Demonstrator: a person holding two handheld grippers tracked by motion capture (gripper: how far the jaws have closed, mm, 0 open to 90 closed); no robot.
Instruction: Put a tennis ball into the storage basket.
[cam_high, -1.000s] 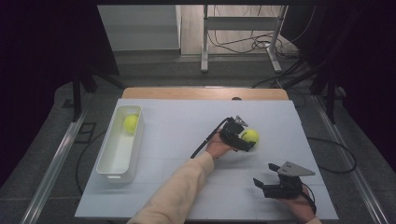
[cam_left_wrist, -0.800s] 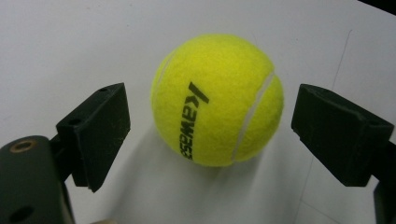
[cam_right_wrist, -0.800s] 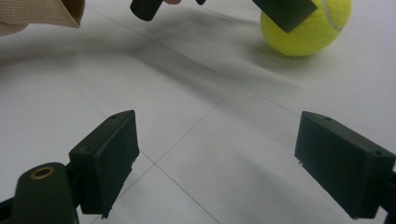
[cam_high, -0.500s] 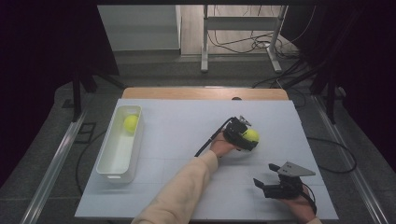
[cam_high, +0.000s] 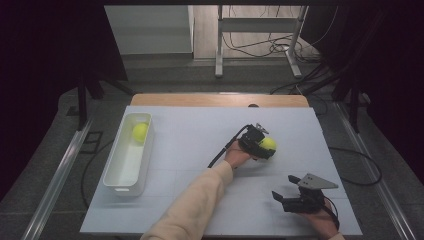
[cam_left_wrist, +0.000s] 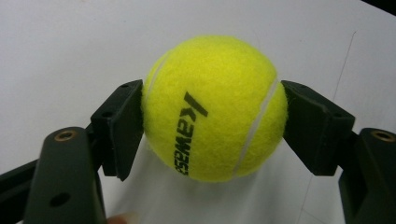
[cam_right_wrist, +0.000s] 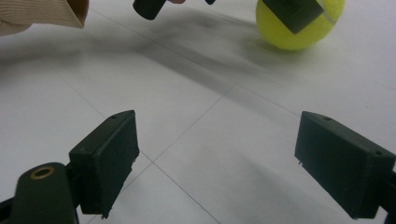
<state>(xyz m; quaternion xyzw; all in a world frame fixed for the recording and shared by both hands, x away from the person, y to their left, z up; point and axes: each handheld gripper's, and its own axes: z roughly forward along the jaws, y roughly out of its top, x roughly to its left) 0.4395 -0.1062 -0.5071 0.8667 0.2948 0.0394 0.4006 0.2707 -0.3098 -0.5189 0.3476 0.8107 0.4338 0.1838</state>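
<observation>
Little has moved since the earlier frame: the left tool (cam_high: 261, 143) stays at the same spot, right of the counter's (cam_high: 200, 135) middle, its jaws now pressed against both sides of the tennis ball (cam_left_wrist: 212, 109). The right tool (cam_high: 287, 199) rests near the front edge, jaws apart and holding nothing. The grasp looks made; next comes lifting and carrying toward the white bin (cam_high: 122, 172), where another ball (cam_high: 140, 131) lies.

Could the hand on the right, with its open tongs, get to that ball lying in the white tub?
Probably not easily. The right tongs sit at the near right corner, the white tub with its ball lies far left, and the left forearm crosses between them.
</observation>
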